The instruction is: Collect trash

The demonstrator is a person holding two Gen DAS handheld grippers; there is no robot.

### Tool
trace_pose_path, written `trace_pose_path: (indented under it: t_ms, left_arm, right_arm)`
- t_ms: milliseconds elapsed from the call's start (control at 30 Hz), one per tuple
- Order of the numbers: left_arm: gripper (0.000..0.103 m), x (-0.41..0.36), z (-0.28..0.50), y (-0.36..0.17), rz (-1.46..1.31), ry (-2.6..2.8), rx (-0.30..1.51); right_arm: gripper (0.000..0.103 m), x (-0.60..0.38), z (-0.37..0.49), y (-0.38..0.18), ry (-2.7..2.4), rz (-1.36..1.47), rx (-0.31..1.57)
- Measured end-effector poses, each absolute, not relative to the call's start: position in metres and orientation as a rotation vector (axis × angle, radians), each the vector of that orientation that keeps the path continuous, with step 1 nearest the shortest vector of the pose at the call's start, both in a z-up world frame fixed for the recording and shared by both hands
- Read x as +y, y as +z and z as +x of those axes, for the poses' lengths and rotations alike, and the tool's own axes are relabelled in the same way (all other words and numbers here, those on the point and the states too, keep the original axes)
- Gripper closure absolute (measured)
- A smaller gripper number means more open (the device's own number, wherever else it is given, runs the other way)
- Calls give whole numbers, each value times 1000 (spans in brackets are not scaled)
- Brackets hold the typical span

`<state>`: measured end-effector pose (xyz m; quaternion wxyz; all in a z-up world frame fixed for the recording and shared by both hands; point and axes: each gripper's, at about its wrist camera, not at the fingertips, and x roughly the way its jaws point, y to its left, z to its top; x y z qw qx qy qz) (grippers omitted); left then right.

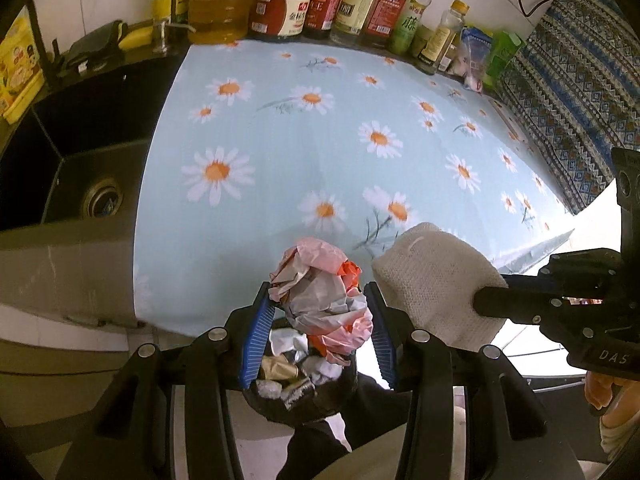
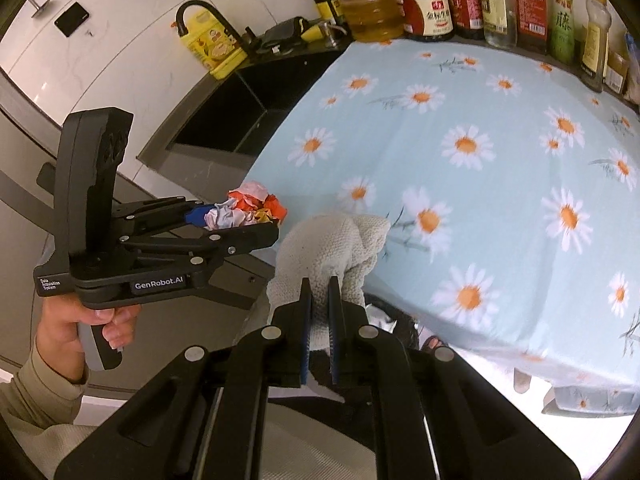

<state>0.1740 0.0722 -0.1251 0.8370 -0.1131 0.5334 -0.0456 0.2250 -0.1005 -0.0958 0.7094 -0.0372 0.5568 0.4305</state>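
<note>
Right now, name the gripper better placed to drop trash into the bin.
Left. The left gripper is shut on the crumpled paper wad, directly above the open trash bin. The right gripper is shut on a white cloth, beside the bin.

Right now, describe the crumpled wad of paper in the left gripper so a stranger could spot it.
Find the pale blue daisy-print tablecloth and follow it to its near edge. There the left gripper, with blue finger pads, clamps a crumpled wad of pink, grey and orange paper above a dark trash bin. Unlike the plain cream knitted cloth beside it, it is multicoloured and creased.
</note>
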Motion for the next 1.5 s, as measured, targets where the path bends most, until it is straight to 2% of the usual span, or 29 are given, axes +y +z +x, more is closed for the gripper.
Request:
trace_pose_path:
  t_ms: [467,1200,1300,1333,1500]
  left_arm:
    - [59,84,136,-168,-295,-87,1209]
    - [59,86,112,-276,-423,-101,1449]
    - [54,85,116,-281,-430,-99,1469]
    - [47,85,117,-281,-427,-98,1478]
    - [46,86,124,-274,-414,-103,1463]
  right_arm:
    - [94,-85,194,-136,960,-95,1339]
    - [94,-75,192,-221,895,-102,1543]
    - [87,-73,195,-222,881,-106,1554]
    - [81,-74,196,-221,874,-97,1553]
    - [77,-78,206,-214,858,-65,1539]
